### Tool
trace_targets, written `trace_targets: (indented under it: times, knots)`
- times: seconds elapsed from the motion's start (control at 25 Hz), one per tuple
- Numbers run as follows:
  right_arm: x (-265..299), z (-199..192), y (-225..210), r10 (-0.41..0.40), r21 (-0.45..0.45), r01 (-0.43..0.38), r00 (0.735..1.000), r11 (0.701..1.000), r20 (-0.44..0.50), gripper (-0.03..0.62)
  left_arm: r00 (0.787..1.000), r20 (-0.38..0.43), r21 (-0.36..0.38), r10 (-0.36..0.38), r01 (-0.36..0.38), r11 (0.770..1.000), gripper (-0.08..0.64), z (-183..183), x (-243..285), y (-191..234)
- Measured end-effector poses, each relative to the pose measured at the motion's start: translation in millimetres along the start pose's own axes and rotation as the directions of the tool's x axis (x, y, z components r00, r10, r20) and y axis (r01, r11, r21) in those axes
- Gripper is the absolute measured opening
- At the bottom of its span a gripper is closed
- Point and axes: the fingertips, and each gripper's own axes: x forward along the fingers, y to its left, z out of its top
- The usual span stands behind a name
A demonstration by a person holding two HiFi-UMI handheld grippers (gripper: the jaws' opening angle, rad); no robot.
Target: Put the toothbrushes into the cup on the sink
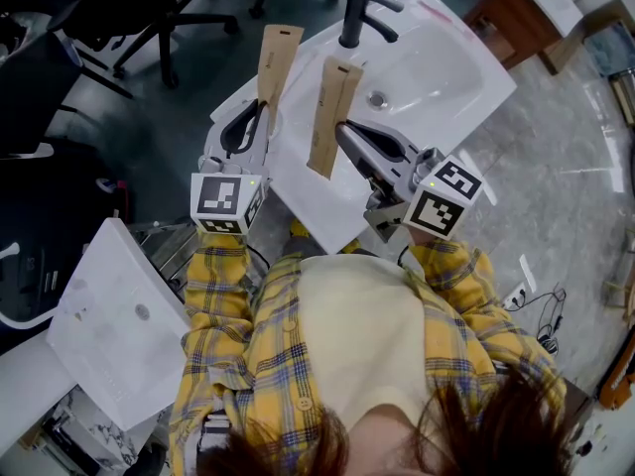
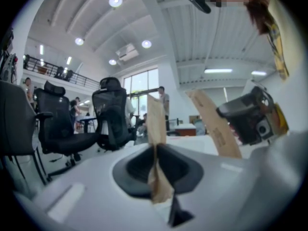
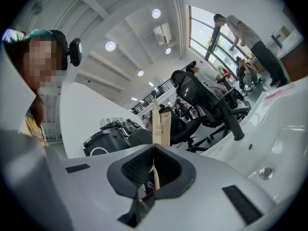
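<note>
Left gripper [image 1: 258,117] is clamped tight on a brown paper toothbrush sleeve [image 1: 275,62] at the sink's [image 1: 437,77] left edge. Right gripper [image 1: 347,132] pinches a second sleeve [image 1: 329,117] over the sink's near rim. The paper hides the brushes themselves.

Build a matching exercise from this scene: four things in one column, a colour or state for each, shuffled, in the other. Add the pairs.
1 left gripper
2 right gripper
3 faucet
4 sink

A white
B shut on the brown packet nearer the faucet
C black
D shut on the brown packet at the sink's left edge

Pairs: 1-D, 2-B, 3-C, 4-A
</note>
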Motion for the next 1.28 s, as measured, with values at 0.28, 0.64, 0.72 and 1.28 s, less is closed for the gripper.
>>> trace_targets:
  times: [0.28, 0.64, 0.72, 1.28]
  knots:
    - [-2.2, -1.2, -0.5, -0.004, -0.001, 0.004, 1.000, 1.000, -0.001, 0.017, 0.999, -0.038, 0.057, 0.002, 0.000, 0.998, 0.038, -9.9, -0.5, -3.3]
    - [-2.5, -3.0, 0.7, 0.001, -0.003, -0.001, 1.000, 1.000, -0.013, 0.017, 0.994, -0.106, 0.143, 0.025, -0.010, 0.990, 0.038, -22.0, 1.3, -6.9]
    - [-2.5, -4.4, 1.5, 0.002, -0.004, -0.002, 1.000, 1.000, -0.014, 0.017, 0.990, -0.137, 0.177, 0.039, -0.014, 0.984, 0.040, -28.3, 1.9, -7.5]
    - [-0.9, -6.3, 7.2, 0.014, -0.007, -0.014, 1.000, 1.000, -0.023, 0.017, 0.987, -0.142, 0.217, 0.077, -0.045, 0.975, 0.097, -25.5, -7.7, -8.2]
